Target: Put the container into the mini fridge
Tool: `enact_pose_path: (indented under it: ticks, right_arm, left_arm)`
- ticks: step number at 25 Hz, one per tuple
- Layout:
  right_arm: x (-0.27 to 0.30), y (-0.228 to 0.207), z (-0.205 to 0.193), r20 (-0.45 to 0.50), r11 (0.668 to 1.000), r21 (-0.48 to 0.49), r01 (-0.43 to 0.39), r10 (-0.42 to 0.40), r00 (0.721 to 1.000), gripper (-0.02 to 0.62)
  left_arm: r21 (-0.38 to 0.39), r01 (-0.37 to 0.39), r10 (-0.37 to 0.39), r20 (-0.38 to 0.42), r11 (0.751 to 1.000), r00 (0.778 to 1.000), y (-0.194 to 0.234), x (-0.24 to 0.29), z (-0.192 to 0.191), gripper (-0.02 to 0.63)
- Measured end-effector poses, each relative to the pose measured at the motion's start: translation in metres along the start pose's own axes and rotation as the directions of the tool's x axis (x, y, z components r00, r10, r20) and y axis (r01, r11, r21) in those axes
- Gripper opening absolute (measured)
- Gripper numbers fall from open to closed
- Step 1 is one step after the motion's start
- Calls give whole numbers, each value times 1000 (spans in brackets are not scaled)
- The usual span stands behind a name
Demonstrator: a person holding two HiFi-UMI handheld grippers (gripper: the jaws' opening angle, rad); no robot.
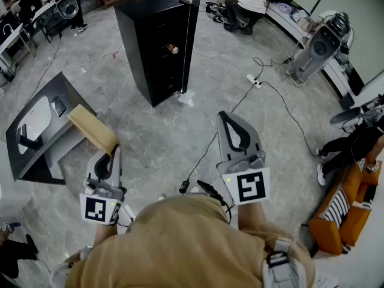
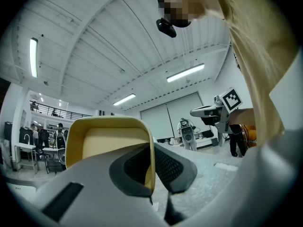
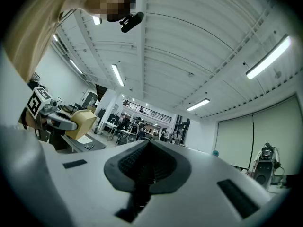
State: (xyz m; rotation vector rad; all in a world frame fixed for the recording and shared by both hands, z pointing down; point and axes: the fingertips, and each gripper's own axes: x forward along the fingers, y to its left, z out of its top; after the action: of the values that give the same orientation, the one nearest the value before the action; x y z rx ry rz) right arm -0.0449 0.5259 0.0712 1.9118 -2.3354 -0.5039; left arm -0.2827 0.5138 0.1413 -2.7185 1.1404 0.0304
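Clamping container (image 2: 106, 138) wall, left tool (image 2: 152, 151); right tool (image 3: 147, 148) closed, empty.

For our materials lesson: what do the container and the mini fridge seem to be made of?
Container: probably plastic, matte tan; smooth moulded rim, rounded corners. Mini fridge: perhaps painted metal, smooth black; flat panels with a faint sheen.

Grey floor (image 1: 150, 140) with black mini fridge (image 1: 150, 47), low dark table (image 1: 67, 92), power strip (image 1: 255, 81), trailing cables (image 1: 282, 104)
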Motion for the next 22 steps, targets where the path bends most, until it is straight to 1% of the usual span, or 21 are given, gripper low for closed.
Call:
enact_pose_path:
  ticks: [3,10,15,18,22]
  right_arm:
    - [-8,-9,-7,-4,1000,-2,0,0,1000,2]
    - [-18,-52,-15,11,1000,3,-7,7,1000,2]
    - [-28,-74,-25,48,997,57,-47,44,998,2]
    - [-34,-88,-37,53,996,73,-55,51,997,2]
    - [-39,-103,-59,33,993,80,-82,79,996,2]
  left_arm:
    - [7,-14,14,-1,1000,1000,-6,4,-5,5]
    - [19,-36,37,-15,999,999,-37,29,3,4]
    - [36,-49,50,-17,998,999,-62,47,5,4]
    - [45,-61,62,-22,997,998,-75,60,3,5]
    - [39,-83,85,-45,996,995,-92,74,-7,5]
